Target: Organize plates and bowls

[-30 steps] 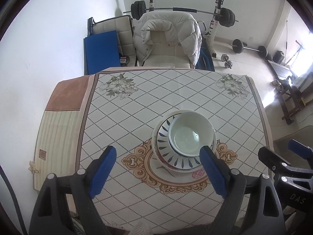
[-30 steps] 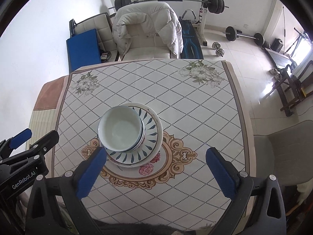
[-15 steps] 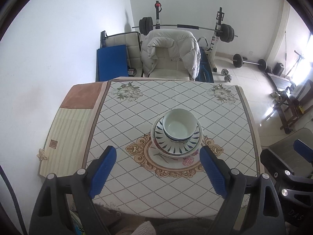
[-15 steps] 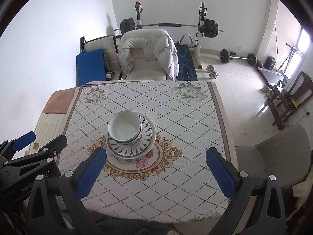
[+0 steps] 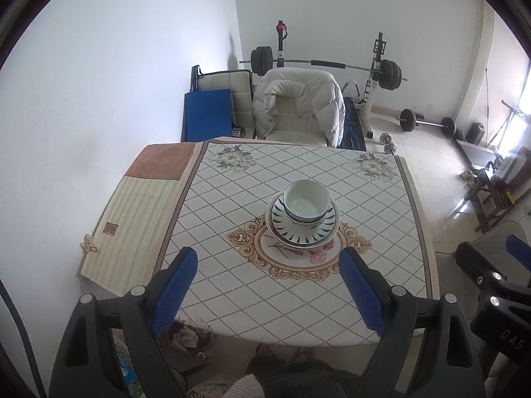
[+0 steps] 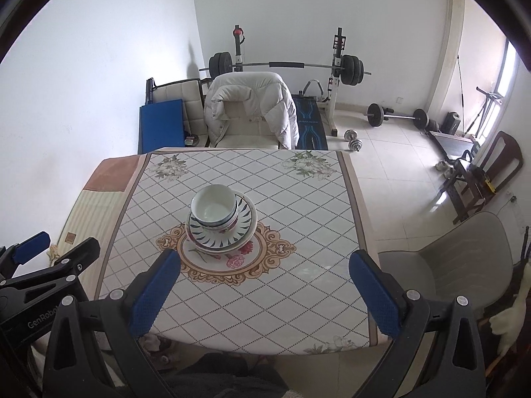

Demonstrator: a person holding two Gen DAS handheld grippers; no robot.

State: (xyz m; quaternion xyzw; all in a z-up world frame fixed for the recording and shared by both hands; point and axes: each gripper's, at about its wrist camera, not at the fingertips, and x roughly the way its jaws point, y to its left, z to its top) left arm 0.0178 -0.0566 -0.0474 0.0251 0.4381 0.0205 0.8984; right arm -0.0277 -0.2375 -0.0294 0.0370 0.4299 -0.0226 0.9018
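Note:
A stack of white bowls (image 5: 307, 204) sits on blue-patterned plates (image 5: 300, 233) at the middle of the table (image 5: 252, 298). The same bowls (image 6: 214, 206) and plates (image 6: 225, 235) show in the right wrist view. My left gripper (image 5: 268, 293) is open and empty, above the table's near edge, well short of the stack. My right gripper (image 6: 264, 295) is open and empty, also back over the near edge. The right gripper's body (image 5: 491, 282) shows at the right of the left wrist view.
A chair draped with a white jacket (image 5: 298, 109) stands behind the table. A grey chair (image 6: 458, 265) stands to the right. A striped mat (image 5: 132, 219) overhangs the table's left side. Weights and a bench rack (image 6: 288, 66) stand by the far wall.
Both grippers have pulled back and up from the stack, which now looks smaller and farther. The bowls and plates have not moved. Both grippers stay open.

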